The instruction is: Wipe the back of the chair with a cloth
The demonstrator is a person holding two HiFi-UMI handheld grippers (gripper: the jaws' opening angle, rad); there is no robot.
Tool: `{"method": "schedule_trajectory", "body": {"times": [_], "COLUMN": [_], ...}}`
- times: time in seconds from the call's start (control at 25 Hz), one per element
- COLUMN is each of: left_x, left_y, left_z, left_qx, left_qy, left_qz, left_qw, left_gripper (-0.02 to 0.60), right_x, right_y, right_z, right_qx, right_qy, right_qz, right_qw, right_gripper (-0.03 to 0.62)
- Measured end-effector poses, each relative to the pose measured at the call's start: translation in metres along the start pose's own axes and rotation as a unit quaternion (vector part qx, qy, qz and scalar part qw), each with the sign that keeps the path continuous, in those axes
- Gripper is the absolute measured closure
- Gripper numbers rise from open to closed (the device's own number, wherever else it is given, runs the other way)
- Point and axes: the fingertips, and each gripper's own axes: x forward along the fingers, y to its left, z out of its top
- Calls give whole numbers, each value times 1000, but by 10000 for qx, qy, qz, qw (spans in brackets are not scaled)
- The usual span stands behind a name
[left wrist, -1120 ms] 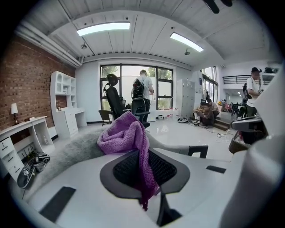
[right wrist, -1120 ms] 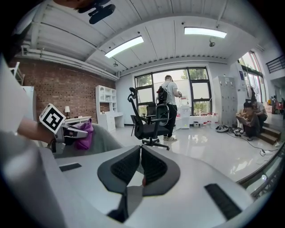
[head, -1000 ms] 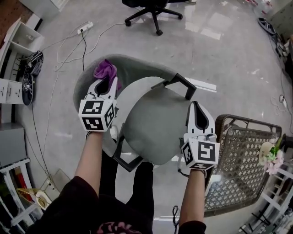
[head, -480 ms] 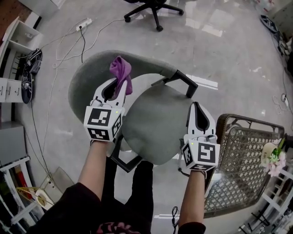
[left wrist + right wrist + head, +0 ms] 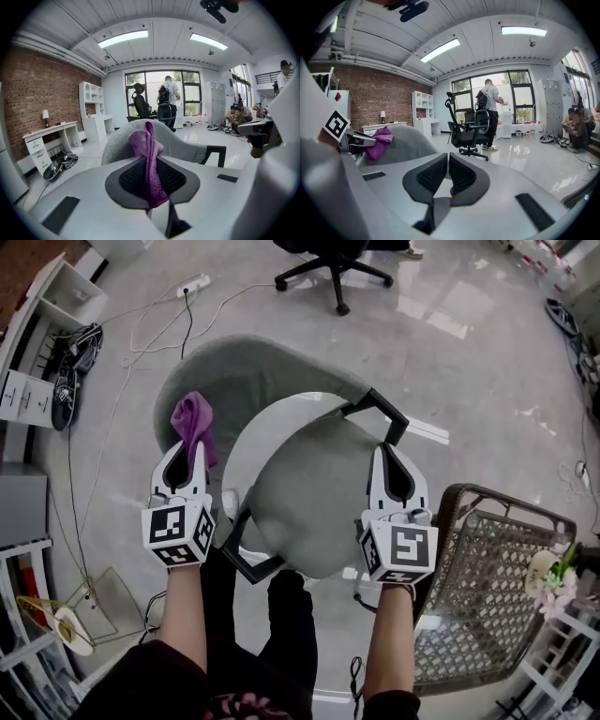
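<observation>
In the head view, our left gripper holds the purple cloth at the left part of the chair back. Our right gripper hangs by the seat.

In the left gripper view, the fingers are grasping the cloth.

In the right gripper view, the fingers are clenched and empty.

We judge the wiping is underway, with the right stretch left to do.

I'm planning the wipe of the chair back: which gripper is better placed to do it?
Left. The left gripper is shut on the purple cloth beside the chair back; the right gripper is shut and empty.
</observation>
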Motion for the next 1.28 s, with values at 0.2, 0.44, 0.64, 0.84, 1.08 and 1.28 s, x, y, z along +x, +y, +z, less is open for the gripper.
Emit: {"method": "schedule_trajectory", "body": {"times": [0.2, 0.44, 0.64, 0.84, 1.08, 1.28], "left_x": [-6, 38, 85, 128, 163, 160], "left_y": [14, -2, -28, -59, -118, -144], "left_z": [-8, -18, -17, -14, -9, 4], "left_qx": [-129, 211, 252, 545, 691, 388], "left_qy": [35, 423, 470, 489, 568, 414], "left_qz": [731, 989, 514, -3, -661, -1005], "left_qw": [9972, 9940, 9973, 9973, 9938, 9933], "left_gripper": [509, 509, 509, 508, 508, 509], "right_x": [6, 14, 13, 12, -2, -9], "right_y": [1, -11, -16, -29, -50, -59], "right_z": [2, -5, -18, -36, -47, -48], "right_qx": [-93, -99, -51, 35, 140, 152], "right_qy": [-18, 110, 268, 408, 542, 557], "right_qz": [288, 382, 304, 129, -119, -228], "right_qw": [9995, 9992, 9992, 9991, 9984, 9981], "right_gripper": [565, 565, 565, 565, 565, 565]}}
